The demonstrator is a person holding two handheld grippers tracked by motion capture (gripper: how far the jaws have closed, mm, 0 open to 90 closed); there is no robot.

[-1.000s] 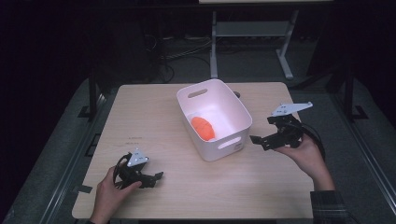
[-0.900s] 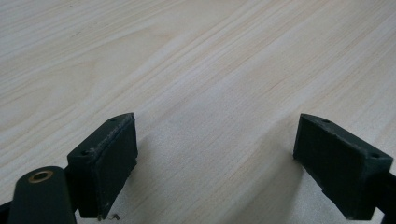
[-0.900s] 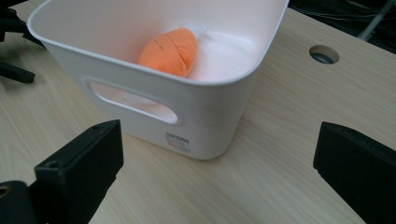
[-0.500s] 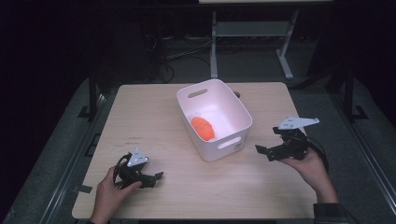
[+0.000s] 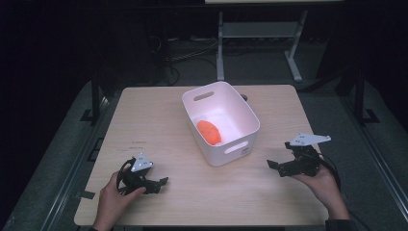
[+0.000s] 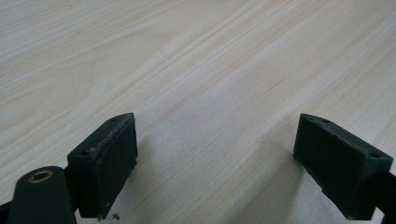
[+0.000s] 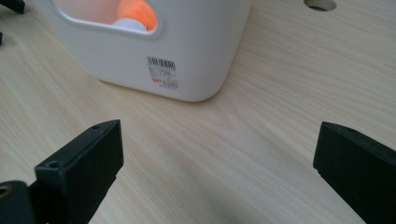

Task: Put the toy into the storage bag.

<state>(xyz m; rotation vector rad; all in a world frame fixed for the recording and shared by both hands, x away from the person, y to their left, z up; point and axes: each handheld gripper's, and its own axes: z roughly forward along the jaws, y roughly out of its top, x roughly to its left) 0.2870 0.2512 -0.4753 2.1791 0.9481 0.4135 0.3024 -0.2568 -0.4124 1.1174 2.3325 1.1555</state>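
Observation:
A white plastic bin (image 5: 239,113) with handle cut-outs stands in the middle of the wooden table (image 5: 159,115). An orange object (image 5: 209,132) lies inside it, and the same orange object (image 7: 135,15) shows through the handle slot of the bin (image 7: 196,51) in the right gripper view. My right gripper (image 5: 275,168) is open, low over the table to the right of the bin, with nothing between its jaws. My left gripper (image 5: 160,184) is open near the front left of the table, over bare wood (image 6: 210,84).
A hole (image 7: 319,3) in the tabletop lies behind the bin. A desk frame (image 5: 255,33) and cables (image 5: 187,53) stand on the dark floor beyond the table. Dark floor surrounds the table on both sides.
My right gripper has moved away from the bin's right rim, toward the front edge and down near the tabletop. The left gripper has stayed put.

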